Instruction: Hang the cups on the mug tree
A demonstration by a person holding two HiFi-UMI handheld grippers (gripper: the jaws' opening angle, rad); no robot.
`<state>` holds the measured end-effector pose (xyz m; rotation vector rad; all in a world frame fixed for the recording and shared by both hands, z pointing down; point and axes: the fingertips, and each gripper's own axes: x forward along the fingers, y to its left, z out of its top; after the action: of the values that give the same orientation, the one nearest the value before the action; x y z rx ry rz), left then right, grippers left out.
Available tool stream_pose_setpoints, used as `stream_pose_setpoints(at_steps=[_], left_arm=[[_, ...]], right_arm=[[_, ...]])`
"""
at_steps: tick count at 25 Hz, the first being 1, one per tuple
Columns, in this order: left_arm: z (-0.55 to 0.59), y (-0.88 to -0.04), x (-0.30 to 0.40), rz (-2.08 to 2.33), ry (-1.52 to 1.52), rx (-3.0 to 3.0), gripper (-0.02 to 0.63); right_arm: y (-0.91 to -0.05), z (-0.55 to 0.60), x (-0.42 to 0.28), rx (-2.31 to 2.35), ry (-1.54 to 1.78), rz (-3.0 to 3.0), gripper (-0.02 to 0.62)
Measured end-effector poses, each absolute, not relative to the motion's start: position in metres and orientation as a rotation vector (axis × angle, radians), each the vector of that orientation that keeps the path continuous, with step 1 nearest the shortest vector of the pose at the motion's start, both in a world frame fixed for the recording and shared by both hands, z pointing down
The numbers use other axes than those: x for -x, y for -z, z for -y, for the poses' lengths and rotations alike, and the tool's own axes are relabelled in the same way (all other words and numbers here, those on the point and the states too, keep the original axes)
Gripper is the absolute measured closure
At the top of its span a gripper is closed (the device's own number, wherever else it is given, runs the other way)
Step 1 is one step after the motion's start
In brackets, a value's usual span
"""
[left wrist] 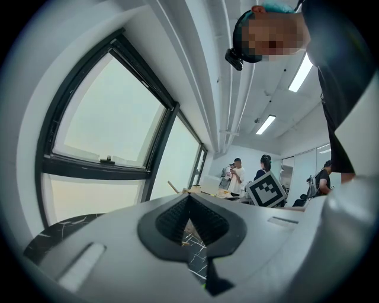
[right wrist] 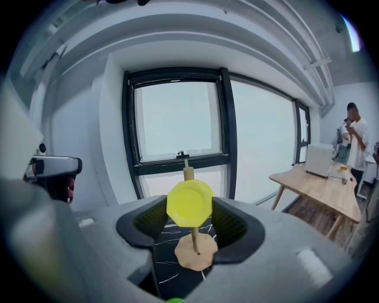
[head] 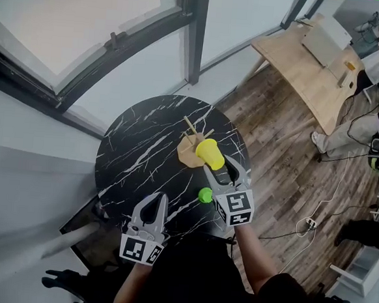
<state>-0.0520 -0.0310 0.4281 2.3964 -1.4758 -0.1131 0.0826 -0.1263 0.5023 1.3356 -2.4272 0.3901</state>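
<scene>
Student: Step in hand, as we read it?

Tutor: We place it between two cups. Right gripper [head: 222, 171]: fingers spread wide, nothing pinched. Yellow cup [right wrist: 189, 204]: just past the fingertips, base toward the gripper, up against the mug tree [head: 187, 152]. We judge it to be hanging there, though the cup itself hides its peg and handle from us. Left gripper [head: 156, 204]: fingers pressed together, empty, low over the near edge of the table [head: 131, 149].

Student: What do we take the next move to call for?

Tutor: Green cup [head: 205, 194]: on the table, just beside the right gripper's left finger and short of the tree. We would expect the spread fingers to draw clear of the yellow cup without nudging it. They would then close on the green one so that its handle, which we cannot see from here, is left free for a peg.

Student: And what stands in our way?

Tutor: Yellow cup fills the near side of the tree. We would therefore look to the bare pegs [head: 190, 123] on the far side, reached over or around it. The slim post on its small wooden foot looks easy to tip. Surroundings: window [head: 63, 13], wooden desk [head: 307, 68] with people [right wrist: 355, 145] beside it, cables [head: 315, 219] on the plank floor. All of these lie well apart from the table.
</scene>
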Motion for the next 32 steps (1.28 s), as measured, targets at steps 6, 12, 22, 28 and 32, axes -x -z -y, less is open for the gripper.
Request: stream_pose_setpoints(at_steps=[6, 12, 22, 28, 32], left_arm=[[0.029, -0.428, 0.053, 1.481, 0.114, -2.391, 0.604], [0.028, -0.429, 0.057, 1.487, 0.124, -2.381, 0.604], [0.025, -0.427, 0.057, 1.479, 0.147, -2.385, 0.604], [0.021, -0.424, 0.061, 1.478, 0.172, -2.396, 0.604], [0.018, -0.421, 0.062, 1.475, 0.183, -2.400, 0.604]], right_arm=[[-0.506, 0.129, -0.081, -1.327, -0.393, 2.426, 0.367], [-0.511, 0.129, -0.081, -1.324, -0.379, 2.421, 0.365], [-0.515, 0.126, -0.082, -1.327, -0.377, 2.424, 0.358], [-0.514, 0.122, -0.085, -1.343, -0.365, 2.425, 0.340], [-0.506, 0.116, -0.089, -1.363, -0.355, 2.425, 0.334]])
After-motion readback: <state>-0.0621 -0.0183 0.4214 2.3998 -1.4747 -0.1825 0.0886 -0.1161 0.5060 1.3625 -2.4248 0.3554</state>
